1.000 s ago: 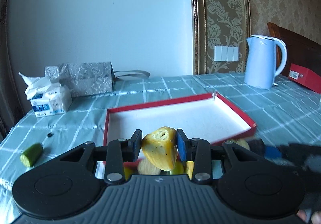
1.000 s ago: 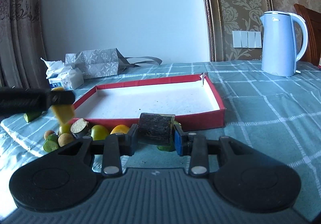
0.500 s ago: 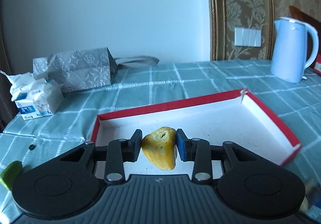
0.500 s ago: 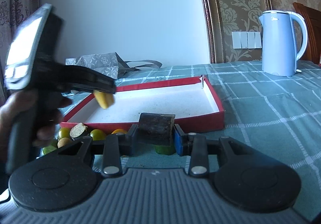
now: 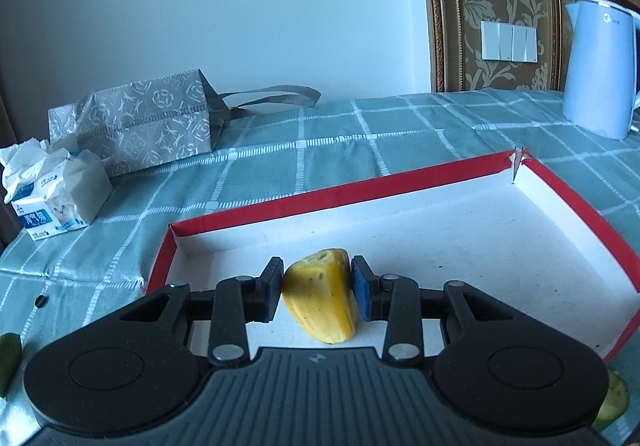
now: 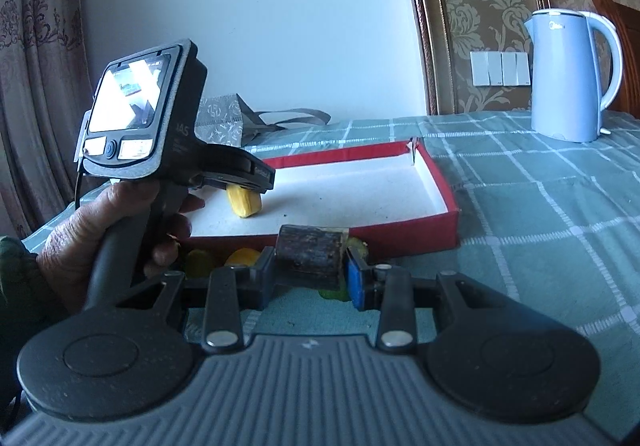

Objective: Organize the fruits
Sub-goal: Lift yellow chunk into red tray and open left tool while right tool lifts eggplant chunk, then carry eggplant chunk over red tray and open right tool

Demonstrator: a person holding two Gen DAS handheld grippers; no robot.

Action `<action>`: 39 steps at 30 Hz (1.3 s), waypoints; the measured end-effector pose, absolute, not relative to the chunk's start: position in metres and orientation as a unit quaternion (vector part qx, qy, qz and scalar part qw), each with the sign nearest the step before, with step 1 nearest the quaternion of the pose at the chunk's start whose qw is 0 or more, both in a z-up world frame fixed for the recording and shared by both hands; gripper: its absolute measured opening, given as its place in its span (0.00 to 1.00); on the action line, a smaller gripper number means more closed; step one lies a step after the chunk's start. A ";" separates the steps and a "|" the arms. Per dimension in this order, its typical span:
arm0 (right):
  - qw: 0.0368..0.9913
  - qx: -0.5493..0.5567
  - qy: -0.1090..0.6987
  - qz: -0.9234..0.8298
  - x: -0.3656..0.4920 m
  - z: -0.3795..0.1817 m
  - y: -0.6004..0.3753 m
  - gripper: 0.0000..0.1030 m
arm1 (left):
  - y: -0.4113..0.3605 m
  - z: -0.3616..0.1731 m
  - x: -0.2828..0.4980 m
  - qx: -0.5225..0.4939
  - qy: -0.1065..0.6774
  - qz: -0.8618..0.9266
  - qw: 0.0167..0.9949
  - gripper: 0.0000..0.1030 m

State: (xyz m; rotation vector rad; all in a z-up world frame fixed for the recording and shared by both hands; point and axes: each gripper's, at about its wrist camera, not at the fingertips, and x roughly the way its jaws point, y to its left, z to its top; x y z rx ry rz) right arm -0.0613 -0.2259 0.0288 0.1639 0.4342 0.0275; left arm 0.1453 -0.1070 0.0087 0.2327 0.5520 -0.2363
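My left gripper [image 5: 318,292] is shut on a yellow fruit piece [image 5: 320,298] and holds it low over the white floor of the red-rimmed tray [image 5: 328,196], near its left end. In the right wrist view the same yellow piece [image 6: 244,202] touches or nearly touches the tray floor [image 6: 340,190]. My right gripper [image 6: 310,272] is shut on a dark brown chunk [image 6: 310,256], held in front of the tray's near wall [image 6: 400,236]. Yellow and green fruits [image 6: 240,258] lie on the cloth just before that wall, partly hidden.
A blue kettle [image 5: 600,70] stands at the back right. A grey gift bag [image 5: 140,118] and a tissue pack [image 5: 52,194] are at the back left. A green piece [image 5: 8,358] lies on the checked cloth at the left edge, another at the right [image 5: 612,402].
My left gripper has carried the yellow piece forward over the tray's near wall and lowered it toward the tray floor. My right gripper has stayed almost still with the dark chunk.
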 end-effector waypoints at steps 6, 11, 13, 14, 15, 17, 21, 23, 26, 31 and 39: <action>0.973 0.080 0.217 0.013 -0.061 0.029 -0.225 0.33 | -0.111 0.012 0.142 0.126 0.271 -0.110 0.948 0.36; 0.973 0.083 0.217 0.011 -0.061 0.029 -0.226 0.33 | -0.104 0.014 0.135 0.125 0.273 -0.091 0.949 0.36; 0.973 0.083 0.216 0.011 -0.061 0.029 -0.226 0.33 | -0.096 0.019 0.130 0.116 0.274 -0.082 0.951 0.36; 0.973 0.083 0.216 0.011 -0.061 0.029 -0.226 0.33 | -0.092 0.021 0.125 0.112 0.271 -0.079 0.953 0.36; 0.973 0.083 0.216 0.011 -0.061 0.029 -0.226 0.33 | -0.089 0.024 0.120 0.111 0.267 -0.078 0.954 0.36; 0.973 0.083 0.215 0.010 -0.061 0.029 -0.226 0.33 | -0.081 0.030 0.104 0.112 0.247 -0.071 0.960 0.36; 0.973 0.083 0.214 0.007 -0.062 0.028 -0.226 0.33 | -0.063 0.043 0.060 0.102 0.211 -0.079 0.969 0.36; 0.973 0.083 0.213 0.008 -0.063 0.028 -0.226 0.33 | -0.051 0.045 0.037 0.081 0.212 -0.097 0.969 0.36; 0.974 0.081 0.211 0.008 -0.063 0.029 -0.226 0.33 | -0.038 0.041 0.011 0.049 0.223 -0.118 0.966 0.36; 0.975 0.078 0.208 0.009 -0.065 0.030 -0.225 0.33 | -0.025 0.025 -0.017 0.033 0.245 -0.138 0.959 0.36; 0.975 0.072 0.209 0.002 -0.065 0.030 -0.224 0.33 | -0.016 -0.002 -0.018 0.018 0.281 -0.153 0.947 0.36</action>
